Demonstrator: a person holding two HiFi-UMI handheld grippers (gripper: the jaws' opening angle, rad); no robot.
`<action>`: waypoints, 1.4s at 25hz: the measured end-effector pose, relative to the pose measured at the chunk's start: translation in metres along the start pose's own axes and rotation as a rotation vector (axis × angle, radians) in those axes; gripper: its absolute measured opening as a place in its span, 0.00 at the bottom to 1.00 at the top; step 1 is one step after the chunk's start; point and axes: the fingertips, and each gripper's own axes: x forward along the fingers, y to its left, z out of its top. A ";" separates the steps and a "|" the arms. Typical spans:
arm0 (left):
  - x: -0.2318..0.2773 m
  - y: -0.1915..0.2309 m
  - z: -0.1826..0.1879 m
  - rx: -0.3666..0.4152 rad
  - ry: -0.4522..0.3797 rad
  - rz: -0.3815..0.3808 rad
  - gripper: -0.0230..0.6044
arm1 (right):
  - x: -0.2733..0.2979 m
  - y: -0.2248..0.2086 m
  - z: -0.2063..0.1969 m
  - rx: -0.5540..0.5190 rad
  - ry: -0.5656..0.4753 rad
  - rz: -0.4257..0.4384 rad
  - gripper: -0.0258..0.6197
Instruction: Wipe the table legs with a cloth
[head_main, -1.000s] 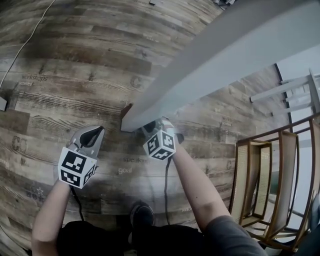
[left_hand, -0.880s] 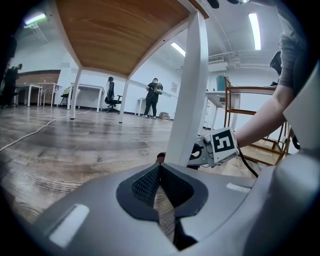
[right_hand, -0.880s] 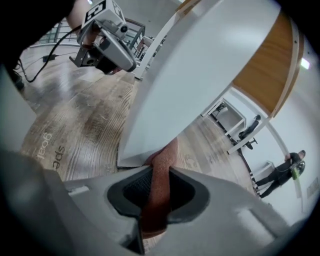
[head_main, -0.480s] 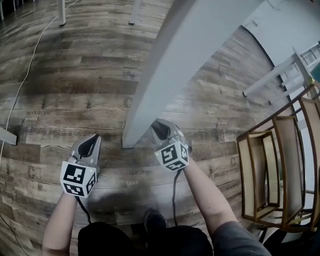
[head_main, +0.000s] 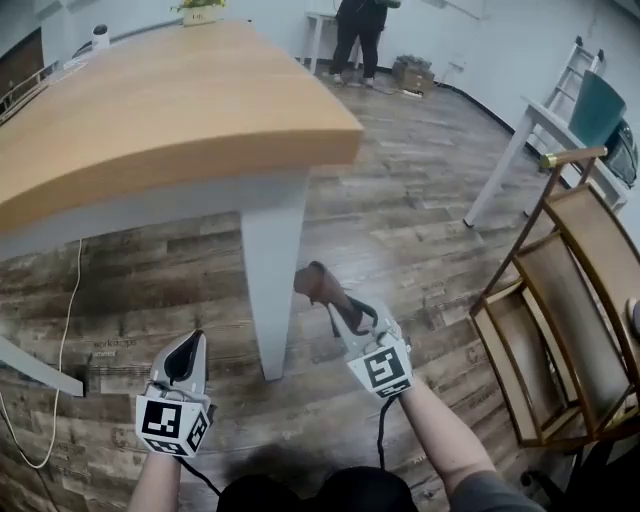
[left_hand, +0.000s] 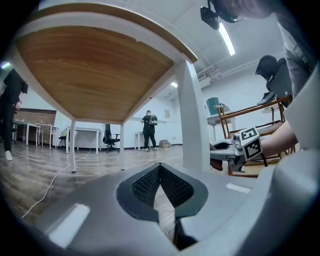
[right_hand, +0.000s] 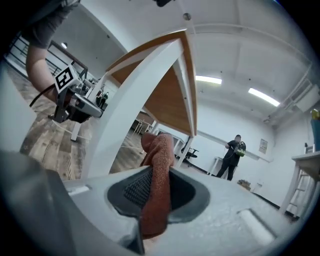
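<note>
The right gripper (head_main: 338, 306) is clamped on the cloth (head_main: 314, 283); the left gripper (head_main: 186, 350) is closed and empty. The wooden table (head_main: 150, 110) has its white table leg (head_main: 268, 280) between them, with the left gripper near the leg's foot. The brown cloth is just right of the leg, apart from it.

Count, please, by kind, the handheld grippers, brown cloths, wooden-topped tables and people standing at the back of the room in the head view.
Grey handheld two-jaw grippers: 2, the left gripper and the right gripper
Brown terry cloth, clamped in the right gripper: 1
Wooden-topped table with white legs: 1
Person in dark clothes: 1
Total: 5
</note>
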 end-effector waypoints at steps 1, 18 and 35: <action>-0.004 0.001 0.011 0.001 -0.001 -0.001 0.07 | -0.005 -0.007 0.011 0.033 -0.024 -0.011 0.14; -0.106 -0.064 0.242 -0.004 0.043 0.037 0.07 | -0.094 -0.079 0.196 0.187 0.083 0.058 0.14; -0.109 -0.083 0.494 -0.114 0.025 0.225 0.07 | -0.174 -0.192 0.399 0.362 0.050 0.101 0.14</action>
